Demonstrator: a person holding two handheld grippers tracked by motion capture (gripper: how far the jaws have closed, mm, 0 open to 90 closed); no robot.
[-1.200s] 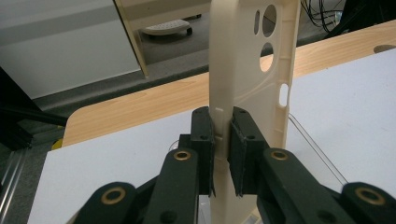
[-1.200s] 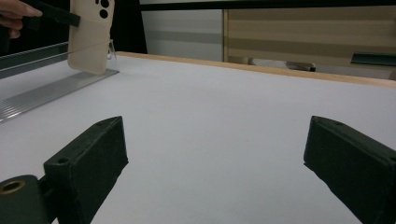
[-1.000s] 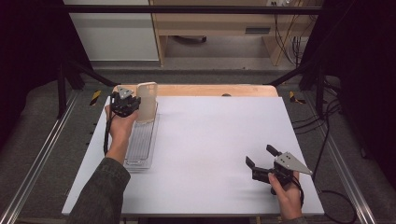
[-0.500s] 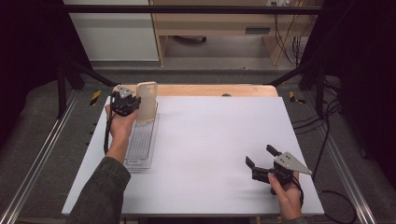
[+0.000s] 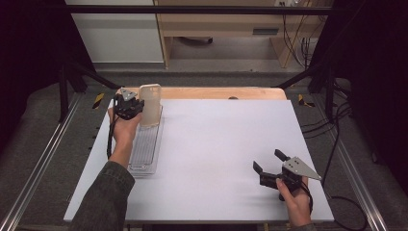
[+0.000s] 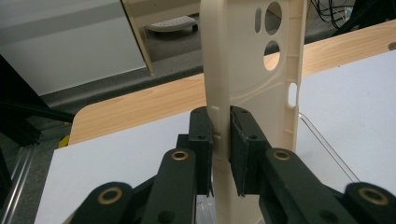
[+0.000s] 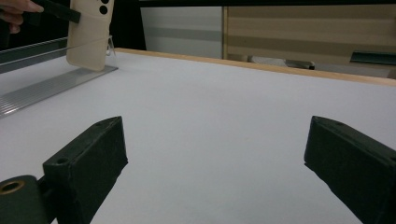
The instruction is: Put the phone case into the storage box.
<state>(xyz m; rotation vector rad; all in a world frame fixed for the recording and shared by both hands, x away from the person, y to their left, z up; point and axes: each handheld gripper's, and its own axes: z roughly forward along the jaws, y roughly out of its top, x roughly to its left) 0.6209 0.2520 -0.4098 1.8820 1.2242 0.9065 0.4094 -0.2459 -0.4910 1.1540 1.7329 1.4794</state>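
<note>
From the high view, a white table (image 5: 216, 159) with a pale wood strip along its far edge carries a clear ribbed plastic tray (image 5: 146, 144), long and narrow, lying lengthwise near the left edge. Above the tray's far end, close to the far left corner, the left gripper (image 5: 136, 109) clamps a cream phone case (image 5: 149, 105), held upright with its long axis standing and its camera cut-outs at the top. Near the right front corner the right gripper (image 5: 269, 163) sits low over bare surface, jaws spread wide with nothing between them. Cables hang beyond the right edge, and wooden furniture stands past the far edge.

In the left gripper view, the two black jaws close on the phone case (image 6: 252, 93) along one side wall; the smooth matte inner face shows round and oval openings. The tray's clear rim (image 6: 327, 144) curves just beside it.

In the right gripper view, the right gripper (image 7: 215, 154) shows matte black jaws far apart over the white table (image 7: 224, 121). Far off at upper left, the phone case (image 7: 88, 39) hangs over the ridged tray (image 7: 51, 86).
</note>
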